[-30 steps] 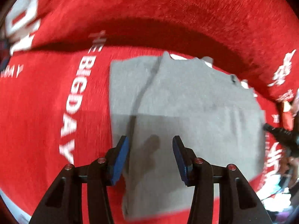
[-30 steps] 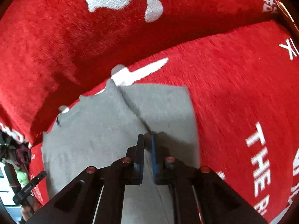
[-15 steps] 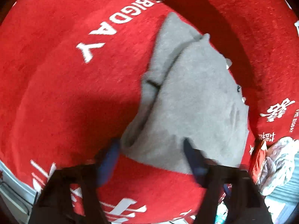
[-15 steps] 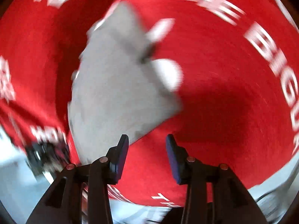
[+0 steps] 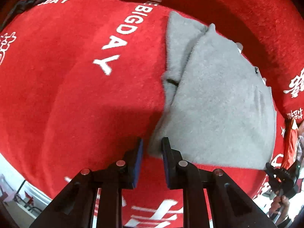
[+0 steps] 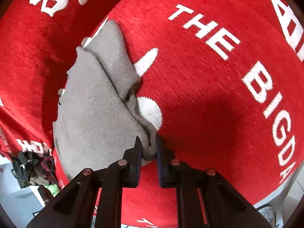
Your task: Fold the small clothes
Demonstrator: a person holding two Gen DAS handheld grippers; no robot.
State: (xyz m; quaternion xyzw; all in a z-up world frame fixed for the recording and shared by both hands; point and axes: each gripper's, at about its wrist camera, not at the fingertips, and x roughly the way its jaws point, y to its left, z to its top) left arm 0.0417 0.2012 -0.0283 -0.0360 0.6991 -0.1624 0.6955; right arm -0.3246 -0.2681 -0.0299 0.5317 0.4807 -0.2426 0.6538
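A grey folded garment (image 5: 218, 98) is spread on a red lettered blanket (image 5: 76, 76). Its near corners are being closed on: one pinched by the right hand-held gripper (image 6: 149, 148), one lying between the left hand-held gripper (image 5: 152, 148)'s pads, seemingly unpressed.

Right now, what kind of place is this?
Probably a home, on a bed or sofa: a gray garment lies on a plush red blanket with white lettering, and a clothes pile sits beside it.

place: home | cue: red printed blanket (image 5: 76, 76) | cue: heaped clothes (image 6: 32, 169)
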